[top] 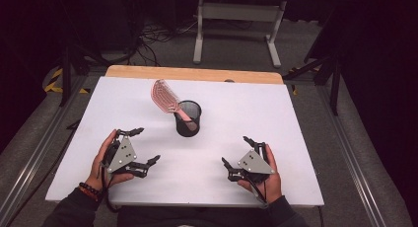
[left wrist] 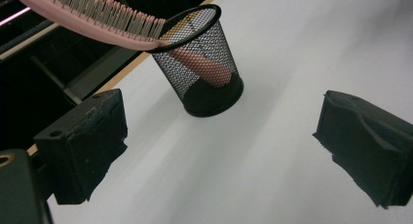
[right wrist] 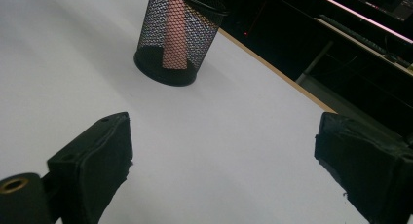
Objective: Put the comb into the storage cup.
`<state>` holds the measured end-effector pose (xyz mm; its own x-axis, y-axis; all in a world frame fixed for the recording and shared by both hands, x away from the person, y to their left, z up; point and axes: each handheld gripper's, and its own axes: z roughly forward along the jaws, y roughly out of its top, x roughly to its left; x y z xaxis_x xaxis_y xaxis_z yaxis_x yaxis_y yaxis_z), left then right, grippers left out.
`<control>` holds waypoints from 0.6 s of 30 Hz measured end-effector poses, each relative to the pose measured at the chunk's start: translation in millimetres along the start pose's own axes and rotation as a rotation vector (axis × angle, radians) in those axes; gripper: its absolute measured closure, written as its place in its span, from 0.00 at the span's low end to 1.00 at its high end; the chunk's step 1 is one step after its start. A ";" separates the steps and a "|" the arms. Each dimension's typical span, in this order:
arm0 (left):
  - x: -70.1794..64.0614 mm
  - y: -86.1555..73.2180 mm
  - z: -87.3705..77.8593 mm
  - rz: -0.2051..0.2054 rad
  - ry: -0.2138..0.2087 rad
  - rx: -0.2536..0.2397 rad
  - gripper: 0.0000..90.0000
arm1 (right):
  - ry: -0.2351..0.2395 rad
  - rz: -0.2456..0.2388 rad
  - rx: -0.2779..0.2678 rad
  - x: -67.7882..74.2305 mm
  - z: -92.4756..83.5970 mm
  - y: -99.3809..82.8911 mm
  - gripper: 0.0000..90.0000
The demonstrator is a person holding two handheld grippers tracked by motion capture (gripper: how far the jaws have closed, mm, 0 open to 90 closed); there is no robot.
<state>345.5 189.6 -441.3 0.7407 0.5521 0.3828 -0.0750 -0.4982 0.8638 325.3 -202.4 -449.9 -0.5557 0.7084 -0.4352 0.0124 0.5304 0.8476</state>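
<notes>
the pink hairbrush stands handle-down in the black mesh cup, near the middle of the white bench; its bristled head leans out over the cup's rim toward the far left, and in the left gripper view the handle shows through the mesh, resting on the cup's floor. judged from this arrangement, the placing of the brush looks complete, with nothing left but to leave the cup undisturbed, or, should the work be to take the brush out, the whole of it remains. the left gripper and the right gripper lie low at the near edge of the bench, each in a hand, well apart from the cup and on either side of it; the fingers of both are spread wide and hold nothing, as both gripper views confirm with bare bench between the jaws. the bench carries nothing else, so no object stands between either gripper and the cup. beyond the far edge, a strip of wood, a white table frame and loose cables lie on the floor side, clear of the working area.
</notes>
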 end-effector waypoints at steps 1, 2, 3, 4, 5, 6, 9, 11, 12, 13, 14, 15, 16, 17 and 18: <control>0.1 -1.0 -0.8 -0.003 0.002 0.000 0.06 | 0.000 0.000 -0.001 -0.2 -0.1 0.0 0.08; 0.2 -2.0 -1.4 -0.006 0.001 -0.001 0.06 | -0.001 0.001 -0.001 -0.3 -0.2 0.0 0.08; 0.3 -3.3 -2.0 -0.008 0.004 0.001 0.06 | -0.001 0.001 -0.001 -0.4 -0.2 0.0 0.08; 0.3 -4.2 -2.7 -0.009 0.005 0.005 0.06 | -0.001 0.000 -0.001 -0.4 -0.2 0.1 0.08; 0.5 -4.9 -3.1 -0.009 0.004 0.003 0.06 | -0.002 0.000 -0.001 -0.4 -0.3 0.1 0.08; 0.7 -5.7 -4.0 -0.013 0.003 0.004 0.06 | -0.001 0.000 -0.002 -0.4 -0.3 0.2 0.08; 0.3 -8.4 -5.9 -0.020 0.003 0.006 0.06 | -0.001 0.000 -0.002 -0.3 -0.5 0.2 0.08; 0.2 -10.2 -6.9 -0.022 0.006 0.013 0.06 | 0.000 0.002 -0.003 -0.3 -0.5 0.3 0.08; 0.3 -11.4 -7.4 -0.026 0.004 0.014 0.06 | 0.001 0.002 -0.003 -0.3 -0.5 0.2 0.08; 0.3 -12.6 -7.7 -0.024 0.006 0.016 0.06 | 0.000 0.001 -0.001 -0.5 -0.5 0.1 0.08; 0.1 -13.6 -8.2 -0.025 0.009 0.021 0.06 | 0.000 0.001 -0.001 -0.5 -0.4 0.1 0.08; 0.0 -14.6 -8.5 -0.029 0.008 0.022 0.06 | 0.000 0.003 -0.002 -0.5 -0.5 0.2 0.08; -0.1 -15.6 -9.0 -0.032 0.009 0.023 0.06 | 0.000 0.003 -0.003 -0.5 -0.6 0.2 0.08; -0.3 -16.9 -9.2 -0.038 0.007 0.025 0.06 | 0.001 0.003 -0.003 -0.4 -0.7 0.3 0.08; -1.1 -18.0 -9.2 -0.039 0.008 0.029 0.06 | 0.001 0.002 -0.003 -0.4 -0.7 0.3 0.08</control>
<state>339.9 204.1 -454.2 0.7369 0.5770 0.3522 -0.0268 -0.4956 0.8681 324.9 -202.8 -449.3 -0.5565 0.7090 -0.4332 0.0109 0.5275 0.8495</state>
